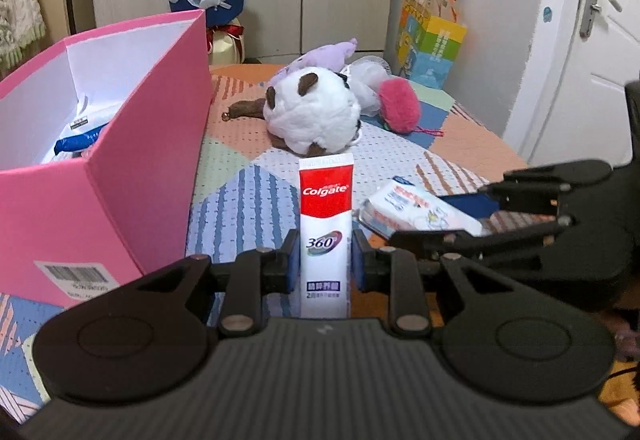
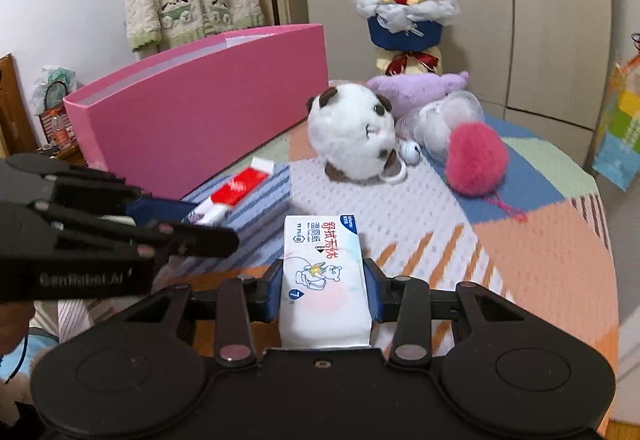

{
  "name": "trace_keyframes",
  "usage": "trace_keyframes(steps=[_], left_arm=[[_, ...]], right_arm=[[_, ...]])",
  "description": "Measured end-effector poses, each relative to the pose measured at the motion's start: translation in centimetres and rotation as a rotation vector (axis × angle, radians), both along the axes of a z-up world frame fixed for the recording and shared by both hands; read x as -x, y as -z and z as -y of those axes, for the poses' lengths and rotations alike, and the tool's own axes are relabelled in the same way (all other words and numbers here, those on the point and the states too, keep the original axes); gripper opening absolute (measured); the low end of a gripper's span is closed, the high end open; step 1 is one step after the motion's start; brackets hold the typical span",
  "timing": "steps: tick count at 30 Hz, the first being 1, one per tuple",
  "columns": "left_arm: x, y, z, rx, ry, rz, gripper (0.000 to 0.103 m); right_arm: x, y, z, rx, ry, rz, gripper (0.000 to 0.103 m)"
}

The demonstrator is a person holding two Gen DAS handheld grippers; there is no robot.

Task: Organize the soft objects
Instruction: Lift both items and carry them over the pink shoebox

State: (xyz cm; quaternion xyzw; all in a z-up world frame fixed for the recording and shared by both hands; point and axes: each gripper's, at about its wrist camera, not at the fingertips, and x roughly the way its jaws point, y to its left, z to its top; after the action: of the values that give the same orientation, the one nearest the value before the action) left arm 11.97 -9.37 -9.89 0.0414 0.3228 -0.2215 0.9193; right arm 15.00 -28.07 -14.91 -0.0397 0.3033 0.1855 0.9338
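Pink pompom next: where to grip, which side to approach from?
Grip the pink pompom across the middle of its round fluffy body, not by the thin pink cord trailing toward the camera. Come from above or the open right side: the white mesh puff is right against its far-left side, and the panda plush sits further left.

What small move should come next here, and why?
Probably carry the toothpaste tube, held in the left gripper, over the pink box on its left and lower it in: the box is open, and the right gripper already holds the wipes pack.
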Motion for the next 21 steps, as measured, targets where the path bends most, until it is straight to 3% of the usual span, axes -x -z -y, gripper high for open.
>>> trace_keyframes(steps=[6,21], left_arm=[[1.2,-0.7,-1.0,0.007,0.045,-0.036,0.025],[3.9,-0.8,-5.6,0.037,0.116,-0.226,0.025]], right_arm=[[2.8,-0.6,-0.3,0.006,0.049,-0.020,0.045],[9.2,-3.5,-2.4,-0.002,-0.045,-0.078,0.045]])
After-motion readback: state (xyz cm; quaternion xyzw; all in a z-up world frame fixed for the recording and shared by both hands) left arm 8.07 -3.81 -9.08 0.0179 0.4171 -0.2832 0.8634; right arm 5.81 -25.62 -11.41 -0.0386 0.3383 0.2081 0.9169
